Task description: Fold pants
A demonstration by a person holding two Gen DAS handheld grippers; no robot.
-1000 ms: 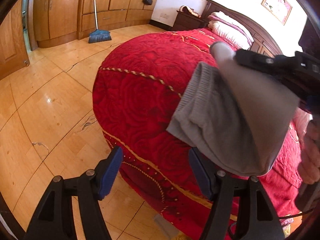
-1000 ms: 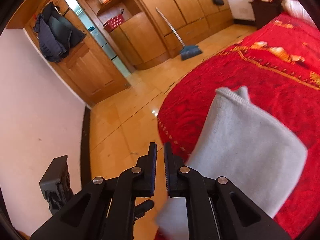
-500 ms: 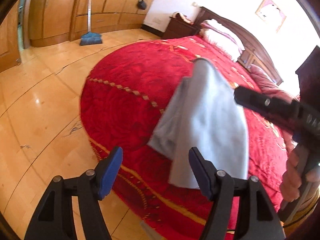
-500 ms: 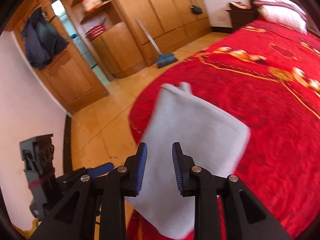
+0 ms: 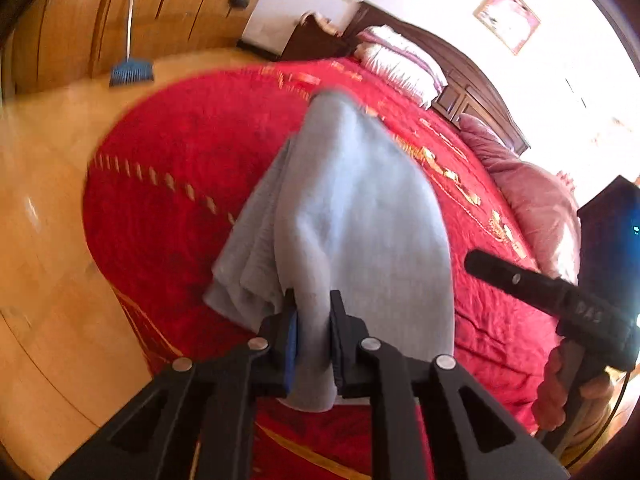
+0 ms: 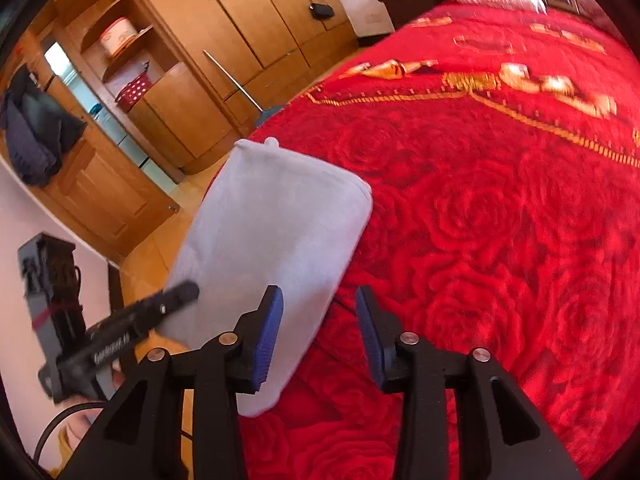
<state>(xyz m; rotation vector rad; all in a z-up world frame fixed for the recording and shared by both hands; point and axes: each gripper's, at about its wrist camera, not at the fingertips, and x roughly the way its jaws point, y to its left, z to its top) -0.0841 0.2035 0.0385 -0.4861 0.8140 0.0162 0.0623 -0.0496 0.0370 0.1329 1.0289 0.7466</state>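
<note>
The folded light grey pants (image 5: 352, 216) lie at the near corner of the bed on the red bedspread (image 5: 180, 168). My left gripper (image 5: 313, 340) is shut on their near edge, with cloth bunched between the blue pads. In the right wrist view the pants (image 6: 272, 224) sit left of centre. My right gripper (image 6: 319, 336) is open and empty, its left pad over the pants' near edge. The left gripper's finger (image 6: 160, 308) reaches in from the left there. The right gripper (image 5: 552, 296) shows at the right of the left wrist view.
Wooden floor (image 5: 44, 208) lies left of the bed. A blue broom (image 5: 130, 68) leans on the wooden wardrobes (image 6: 248, 12). Pillows (image 5: 400, 64) and the dark headboard are at the far end. A pink cushion (image 5: 536, 196) lies at the right. Dark clothes (image 6: 32, 132) hang on a door.
My left gripper moved in and shut on the pants' near edge. My right gripper opened, let go of the pants and drew to the right.
</note>
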